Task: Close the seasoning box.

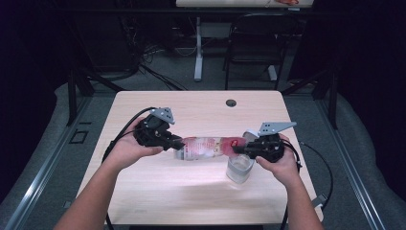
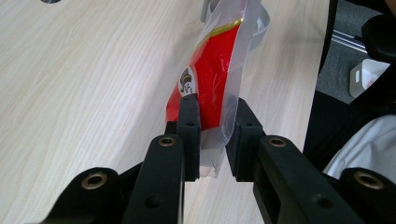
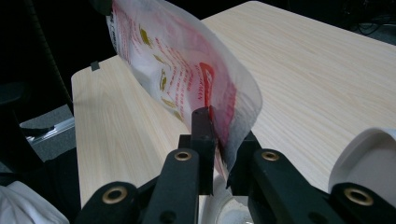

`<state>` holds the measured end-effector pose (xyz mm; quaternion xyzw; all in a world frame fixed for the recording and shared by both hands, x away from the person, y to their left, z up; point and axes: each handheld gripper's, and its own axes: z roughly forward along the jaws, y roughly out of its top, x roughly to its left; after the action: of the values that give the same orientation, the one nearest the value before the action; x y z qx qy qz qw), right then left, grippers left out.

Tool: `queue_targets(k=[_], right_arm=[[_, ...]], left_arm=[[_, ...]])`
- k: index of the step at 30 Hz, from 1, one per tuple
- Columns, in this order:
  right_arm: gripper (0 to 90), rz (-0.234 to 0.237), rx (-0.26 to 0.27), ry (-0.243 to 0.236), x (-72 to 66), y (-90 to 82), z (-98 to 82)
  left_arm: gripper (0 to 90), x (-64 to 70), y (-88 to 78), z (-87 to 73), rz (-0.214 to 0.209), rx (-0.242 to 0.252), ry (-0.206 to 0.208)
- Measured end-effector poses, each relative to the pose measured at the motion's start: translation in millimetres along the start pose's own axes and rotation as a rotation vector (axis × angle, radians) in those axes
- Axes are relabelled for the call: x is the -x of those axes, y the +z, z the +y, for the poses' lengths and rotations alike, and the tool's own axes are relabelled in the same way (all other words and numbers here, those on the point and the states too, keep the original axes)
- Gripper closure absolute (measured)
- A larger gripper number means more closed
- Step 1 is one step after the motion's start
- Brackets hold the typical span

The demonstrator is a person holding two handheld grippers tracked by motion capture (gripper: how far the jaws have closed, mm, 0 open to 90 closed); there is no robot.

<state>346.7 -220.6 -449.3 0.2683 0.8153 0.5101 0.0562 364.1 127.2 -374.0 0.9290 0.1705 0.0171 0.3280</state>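
Here a person sits at a wooden table (image 1: 143, 191) and holds a gripper in each hand. Between the two grippers hangs a plastic bag (image 1: 207, 147), red and white with small print on it. It stretches across the middle of the table, lifted a little above the wood.

The left gripper (image 1: 176, 143) grasps one end of the bag. In the left gripper view the thin plastic runs down between the two black jaws. The left jaw lies against the bag, and the right jaw sits just beside it, so the bag looks pinched there.

The right gripper (image 1: 239, 150) is at the other end. In the right gripper view the bag (image 3: 187, 79) curves up and away from the jaws, and its edge is tucked in the narrow gap between them. The jaws stand close on both sides of the plastic, but I cannot tell if they press on it or have let go.

A clear glass (image 1: 239, 168) stands on the table right under the right gripper. A white round thing (image 1: 250, 134) sits just behind that gripper. Its rim also shows near the corner of the right gripper view.
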Motion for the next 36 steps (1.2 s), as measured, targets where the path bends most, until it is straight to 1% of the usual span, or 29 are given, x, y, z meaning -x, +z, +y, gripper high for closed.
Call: queue_targets(k=[8,14,16,21,25,29,36], right_arm=[[80.3,-0.012,0.009,0.015,3.6,-6.8,-2.1],[83.3,-0.028,0.0,0.012,6.1,-11.7,-3.7],[84.3,-0.034,0.001,0.014,7.1,-13.0,-4.3],[85.6,-0.052,-0.002,-0.001,6.2,-14.5,-3.8],[85.9,-0.057,0.002,-0.005,6.4,-16.4,-3.5],[86.6,-0.048,-0.001,-0.001,6.7,-17.7,-3.9],[87.0,-0.042,-0.003,0.004,8.1,-19.4,-4.6]], left_arm=[[77.9,-0.6,-0.2,3.7,-0.007,-0.004,0.005],[78.1,-0.2,0.1,6.2,-0.016,-0.007,-0.007],[78.4,0.9,-0.2,7.1,-0.016,-0.009,-0.002],[79.1,1.6,-0.5,9.2,-0.03,-0.015,0.003],[79.4,2.7,0.2,10.2,-0.041,-0.012,-0.001],[79.4,3.2,-0.6,12.0,-0.033,-0.021,0.009],[79.2,5.4,-1.3,16.6,-0.023,-0.022,0.008]])
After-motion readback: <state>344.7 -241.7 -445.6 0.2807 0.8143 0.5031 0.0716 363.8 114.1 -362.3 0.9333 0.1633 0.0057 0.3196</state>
